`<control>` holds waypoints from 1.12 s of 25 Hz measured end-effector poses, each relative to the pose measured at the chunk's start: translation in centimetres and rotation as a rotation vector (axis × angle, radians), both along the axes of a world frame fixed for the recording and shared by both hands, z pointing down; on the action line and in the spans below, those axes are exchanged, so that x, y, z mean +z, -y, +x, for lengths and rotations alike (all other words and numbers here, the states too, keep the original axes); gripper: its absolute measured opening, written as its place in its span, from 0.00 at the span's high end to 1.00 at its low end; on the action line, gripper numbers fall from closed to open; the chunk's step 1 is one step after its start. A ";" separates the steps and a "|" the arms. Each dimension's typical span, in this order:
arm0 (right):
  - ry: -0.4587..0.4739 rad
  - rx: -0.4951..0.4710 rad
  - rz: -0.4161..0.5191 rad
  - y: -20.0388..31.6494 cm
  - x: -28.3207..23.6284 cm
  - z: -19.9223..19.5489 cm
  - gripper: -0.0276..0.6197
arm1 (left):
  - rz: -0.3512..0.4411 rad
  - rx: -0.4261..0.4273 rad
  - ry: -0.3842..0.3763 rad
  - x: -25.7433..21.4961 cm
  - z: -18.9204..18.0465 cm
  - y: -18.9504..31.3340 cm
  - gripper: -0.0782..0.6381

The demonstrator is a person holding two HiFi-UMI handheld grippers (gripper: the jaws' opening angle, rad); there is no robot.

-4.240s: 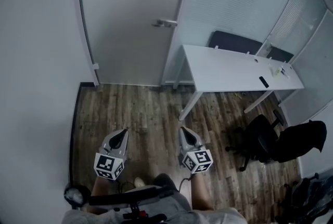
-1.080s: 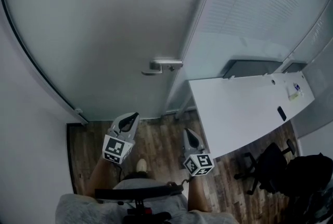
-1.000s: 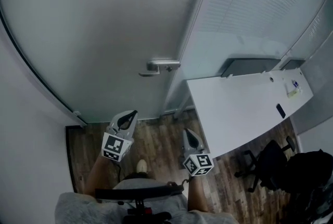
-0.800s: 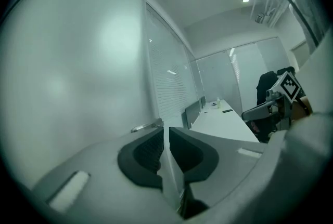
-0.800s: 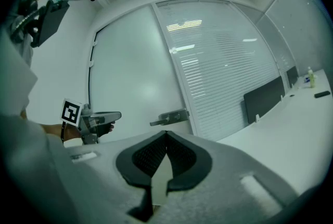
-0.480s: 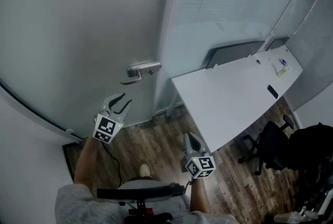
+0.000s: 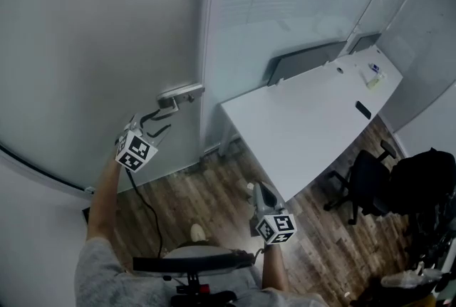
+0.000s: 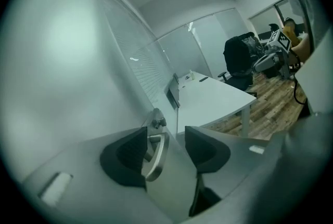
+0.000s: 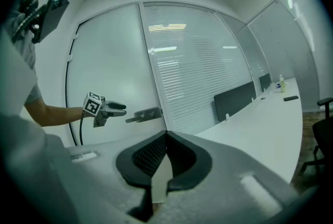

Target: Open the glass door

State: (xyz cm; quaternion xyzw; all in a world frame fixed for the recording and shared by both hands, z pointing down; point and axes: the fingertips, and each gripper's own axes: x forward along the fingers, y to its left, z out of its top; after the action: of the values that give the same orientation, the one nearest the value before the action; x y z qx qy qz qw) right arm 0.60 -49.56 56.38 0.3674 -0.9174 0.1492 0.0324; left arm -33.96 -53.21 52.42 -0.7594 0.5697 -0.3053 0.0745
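**Left tongs wide, lever lined up**

My left tongs [image 8: 165, 137] stand wide, the jaws having just been opening, and nothing is pinched yet. In the left gripper view the metal handle [image 8: 157, 155] shows in the gap, closer to one pad than the other; from the head view I judge the tips sit just short of the lever and a little below it. My right tongs [image 9: 165, 153] are closed on nothing and hang low over the wooden floor [image 7: 192, 188], well apart from the door.

The glass door [image 7: 92, 35] is frosted and looks shut, its handle near the edge that meets the blinded glass partition [image 7: 285, 6]. The white counter [image 7: 306, 120] stands just right of that edge, with a black chair [image 7: 363, 181] beyond it.

To do this step well, I would centre the lever between the pads before closing (off-centre, one pad would shove it sideways). I'd grip towards the free end for leverage, press down fully, then swing the door. Which way it swings I cannot tell.
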 end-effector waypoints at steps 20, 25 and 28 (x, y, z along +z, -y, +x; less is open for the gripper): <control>-0.019 0.108 -0.031 0.3 1.1 1.7 0.95 | -0.246 0.089 0.102 7.1 -3.0 4.0 0.56; -0.005 0.124 -0.041 0.6 1.0 1.9 0.95 | -0.294 0.092 0.108 8.6 -3.0 4.8 0.59; -0.007 0.124 -0.045 0.7 1.2 1.8 0.95 | -0.309 0.096 0.111 9.2 -2.9 5.0 0.62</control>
State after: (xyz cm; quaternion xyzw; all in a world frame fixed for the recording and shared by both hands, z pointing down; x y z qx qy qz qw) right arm 2.43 -50.23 57.57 0.4234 -0.8892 0.1701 0.0346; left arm -36.81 -58.20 61.65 -0.7700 0.4742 -0.4267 0.0027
